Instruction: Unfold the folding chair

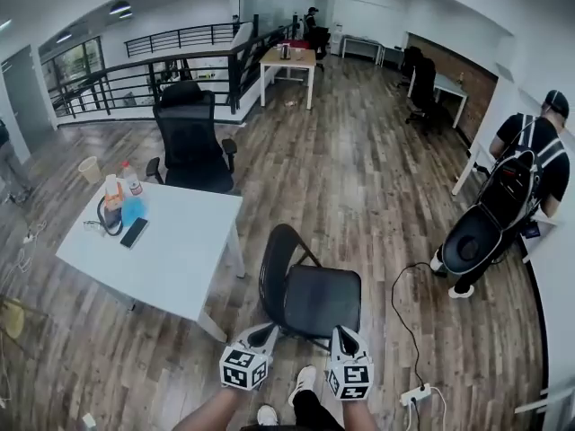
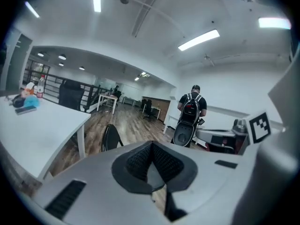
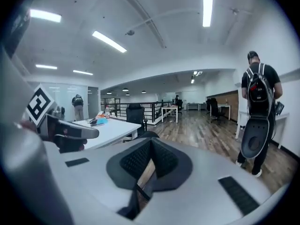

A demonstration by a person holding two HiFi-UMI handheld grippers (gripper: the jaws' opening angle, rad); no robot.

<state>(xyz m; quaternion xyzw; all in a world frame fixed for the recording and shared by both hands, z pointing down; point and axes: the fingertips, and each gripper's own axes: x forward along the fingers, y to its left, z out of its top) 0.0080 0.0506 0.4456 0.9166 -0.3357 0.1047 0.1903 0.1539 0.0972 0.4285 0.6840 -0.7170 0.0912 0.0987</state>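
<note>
The black folding chair [image 1: 310,296] stands opened on the wooden floor, seat flat and backrest up, just in front of me. My left gripper [image 1: 260,334] and right gripper [image 1: 343,334] hover side by side at the seat's near edge, apart from it. In the left gripper view the jaws of the left gripper [image 2: 151,167] meet with nothing between them, and the chair's backrest [image 2: 110,138] shows beyond. The right gripper [image 3: 149,167] is likewise shut and empty in its own view, with the chair's top [image 3: 146,134] just past it.
A white table [image 1: 180,250] with a phone, bottles and a headset stands left of the chair, a black office chair [image 1: 190,146] behind it. A person with a backpack and a large black case [image 1: 490,227] stands at the right. A cable and power strip [image 1: 415,393] lie on the floor.
</note>
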